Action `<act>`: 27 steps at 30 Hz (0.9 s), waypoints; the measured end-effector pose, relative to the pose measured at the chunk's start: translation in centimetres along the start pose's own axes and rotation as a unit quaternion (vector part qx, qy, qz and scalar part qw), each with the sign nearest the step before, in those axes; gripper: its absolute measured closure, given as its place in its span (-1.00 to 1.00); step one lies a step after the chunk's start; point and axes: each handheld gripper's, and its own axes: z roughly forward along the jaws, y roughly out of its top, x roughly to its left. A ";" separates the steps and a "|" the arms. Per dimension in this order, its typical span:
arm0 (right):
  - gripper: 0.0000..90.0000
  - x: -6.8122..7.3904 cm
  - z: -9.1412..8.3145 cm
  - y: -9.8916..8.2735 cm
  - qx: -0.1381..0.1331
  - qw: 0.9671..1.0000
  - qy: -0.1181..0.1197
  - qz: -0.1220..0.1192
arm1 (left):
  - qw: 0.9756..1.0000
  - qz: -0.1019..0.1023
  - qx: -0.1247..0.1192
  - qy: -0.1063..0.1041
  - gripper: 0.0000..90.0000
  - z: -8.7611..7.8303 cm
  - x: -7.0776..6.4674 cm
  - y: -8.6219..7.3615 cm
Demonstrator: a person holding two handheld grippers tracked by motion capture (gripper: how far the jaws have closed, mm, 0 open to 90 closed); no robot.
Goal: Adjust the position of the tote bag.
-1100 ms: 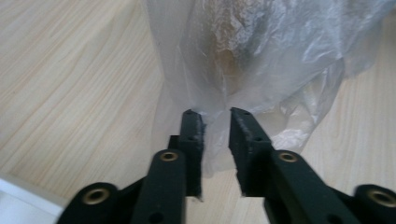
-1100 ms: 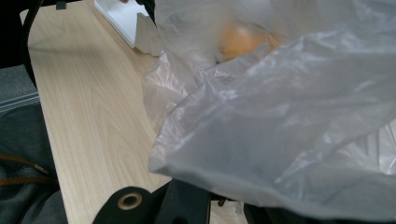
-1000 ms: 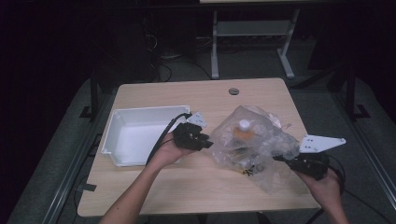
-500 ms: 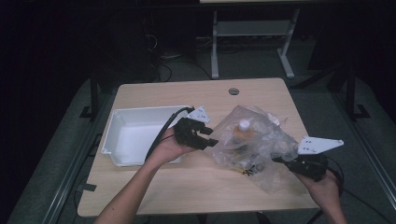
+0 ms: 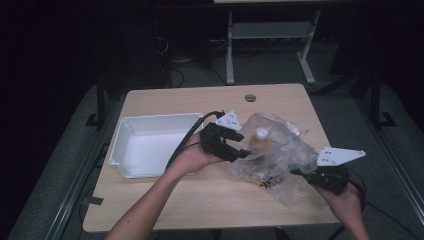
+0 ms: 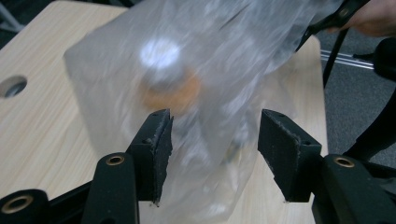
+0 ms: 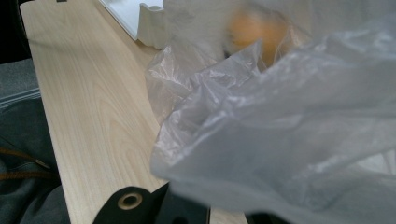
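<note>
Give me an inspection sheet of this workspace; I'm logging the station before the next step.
Surface: wooden table, round hole near far edge.
Job's things: clear plastic bag holding an orange bottle with a white cap.
Clutter: white tray.
Grippers: left gripper open, jaws just opened, bag between them unpressed; right gripper shut on the bag's edge.
Cables: black cable trails over the tray.
Surroundings: dark floor, table legs behind.

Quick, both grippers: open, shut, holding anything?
Left gripper: open, jaws just widened; plastic bag between them, not pinched.
Right gripper: shut on the plastic bag.
</note>
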 end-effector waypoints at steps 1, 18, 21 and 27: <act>0.98 0.0 0.0 0.0 -0.001 1.000 0.000 -0.001 | 1.000 0.001 -0.002 -0.002 -0.04 0.1 -0.1 0.2; 0.98 0.1 0.1 0.1 -0.006 1.000 0.007 -0.003 | 0.999 0.034 0.006 -0.021 -0.06 3.3 -1.6 3.6; 0.98 0.2 0.2 0.2 -0.005 1.000 0.009 -0.006 | 0.999 0.042 0.015 -0.017 0.07 3.9 -1.7 3.9; 0.98 0.2 0.3 0.1 0.002 1.000 0.009 -0.009 | 0.998 0.064 0.021 -0.004 0.73 4.2 -1.7 3.9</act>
